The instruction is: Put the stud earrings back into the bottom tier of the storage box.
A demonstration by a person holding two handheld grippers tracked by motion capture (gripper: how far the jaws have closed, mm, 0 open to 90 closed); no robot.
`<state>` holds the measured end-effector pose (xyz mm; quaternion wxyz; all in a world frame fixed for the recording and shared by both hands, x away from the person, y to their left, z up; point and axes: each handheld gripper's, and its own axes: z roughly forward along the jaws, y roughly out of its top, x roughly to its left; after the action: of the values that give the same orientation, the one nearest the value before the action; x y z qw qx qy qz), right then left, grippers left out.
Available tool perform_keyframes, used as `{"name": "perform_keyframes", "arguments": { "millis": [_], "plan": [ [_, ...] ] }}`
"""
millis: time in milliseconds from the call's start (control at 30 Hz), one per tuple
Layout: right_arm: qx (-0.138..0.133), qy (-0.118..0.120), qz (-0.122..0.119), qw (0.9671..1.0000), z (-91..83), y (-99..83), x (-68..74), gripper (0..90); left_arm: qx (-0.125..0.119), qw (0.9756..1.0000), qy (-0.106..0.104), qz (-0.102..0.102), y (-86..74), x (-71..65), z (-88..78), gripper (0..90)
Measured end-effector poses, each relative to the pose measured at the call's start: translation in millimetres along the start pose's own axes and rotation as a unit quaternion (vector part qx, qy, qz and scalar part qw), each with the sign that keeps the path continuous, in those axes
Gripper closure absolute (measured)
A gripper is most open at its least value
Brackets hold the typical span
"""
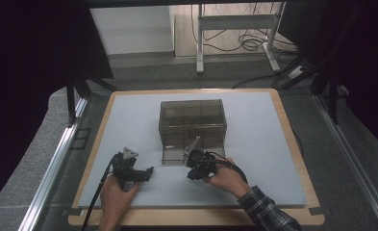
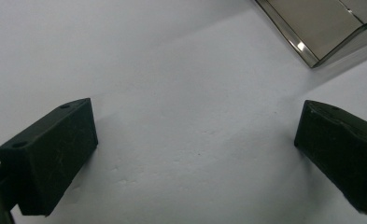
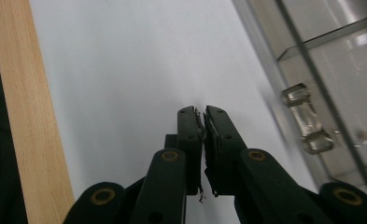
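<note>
1. Box of smoky clear plastic stands mid-mat on the white mat, its front flap folded down onto the mat.
2. Left gripper rests on the mat, well left of the flap, jaws spread wide and empty.
3. Right gripper sits just before the box's front, jaws pressed together with nothing between them; a plaid sleeve trails behind.
</note>
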<state>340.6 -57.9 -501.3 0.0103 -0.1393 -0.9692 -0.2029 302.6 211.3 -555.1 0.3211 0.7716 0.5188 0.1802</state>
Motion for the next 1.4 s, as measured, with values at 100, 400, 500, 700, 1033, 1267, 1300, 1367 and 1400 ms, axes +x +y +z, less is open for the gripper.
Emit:
{"name": "perform_keyframes", "arguments": {
  "millis": [100,400,500,700,1033,1267,1300,1367,1400],
  "plan": [
    [0.003,-0.004,-0.003,1.0,2.2,-0.1,0.8,80.9,0.0,1.0,0.0,0.0,0.0,0.0,0.0,0.0],
    [0.009,-0.031,-0.017,0.9994,7.4,0.4,6.7,82.4,0.0,1.0,0.0,0.0,0.0,0.0,0.0,0.0],
    [0.009,-0.027,-0.01,0.9995,7.2,0.0,6.1,85.2,0.0,1.0,0.0,0.0,0.0,0.0,0.0,0.0],
    [0.01,-0.022,-0.01,0.9997,6.3,0.4,3.5,85.3,0.0,1.0,0.0,0.0,0.0,0.0,0.0,0.0],
    [-0.001,-0.018,-0.004,0.9998,-6.1,3.3,0.6,85.2,0.0,1.0,0.0,0.0,0.0,0.0,0.0,0.0],
    [-0.005,-0.015,-0.001,0.9999,-13.9,5.2,-4.6,85.2,0.0,1.0,0.0,0.0,0.0,0.0,-0.1,0.0],
    [-0.006,-0.015,0.0,0.9999,-15.0,5.7,-5.2,85.1,0.0,1.0,0.0,0.0,0.0,0.0,0.0,0.0],
    [-0.009,-0.017,0.0,0.9998,-18.9,7.7,-6.7,85.2,0.0,1.0,0.0,0.0,0.0,0.0,0.0,0.0],
    [-0.009,-0.017,0.0,0.9998,-18.9,7.7,-6.7,85.2,0.0,1.0,0.0,0.0,0.0,0.0,0.0,0.0]
  ]
}}
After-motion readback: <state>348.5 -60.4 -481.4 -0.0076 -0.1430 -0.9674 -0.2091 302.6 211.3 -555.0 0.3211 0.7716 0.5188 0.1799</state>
